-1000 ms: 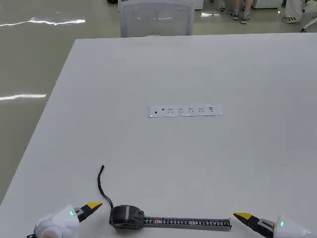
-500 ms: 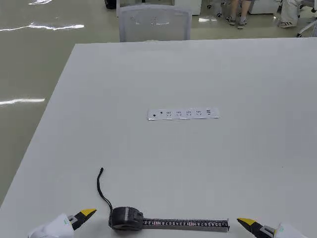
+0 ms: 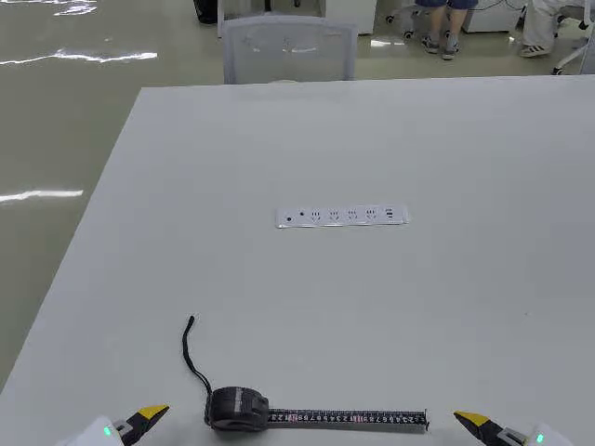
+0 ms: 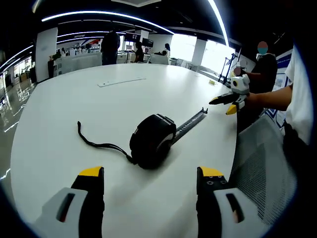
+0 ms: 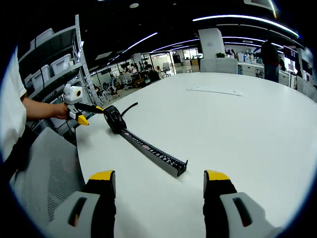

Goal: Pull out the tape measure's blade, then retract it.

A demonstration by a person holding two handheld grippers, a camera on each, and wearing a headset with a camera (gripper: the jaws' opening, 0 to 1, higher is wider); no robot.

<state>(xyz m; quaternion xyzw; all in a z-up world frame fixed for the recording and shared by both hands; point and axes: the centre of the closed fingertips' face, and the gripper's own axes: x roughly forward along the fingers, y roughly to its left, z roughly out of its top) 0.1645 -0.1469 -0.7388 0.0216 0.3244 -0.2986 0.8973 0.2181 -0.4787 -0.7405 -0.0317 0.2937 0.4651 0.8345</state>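
At the near edge of the table (image 3: 372, 139) the tape measure (image 3: 237, 409) lies with its blade (image 3: 349, 419) run out flat to the right, the left gripper (image 4: 151, 171) gaping empty just left of it and the right gripper (image 5: 159, 174) equally released beyond the blade's right end, likely so retraction runs unobstructed.

White worktable (image 3: 372, 130) – broad, matte, with a socket strip (image 3: 342, 216) lying flat near its middle. Pale chair (image 3: 288, 46) stands at the table's far edge. Floor (image 3: 56, 121) glossy grey-green, streaked with reflected light. Left gripper view: curved ceiling light strips (image 4: 99, 14) overhead, bright windows (image 4: 184, 45) along the far wall. Right gripper view: metal shelving (image 5: 57, 64) loaded with storage bins – a white pillar (image 5: 212, 43) stands further back under more strip lights.
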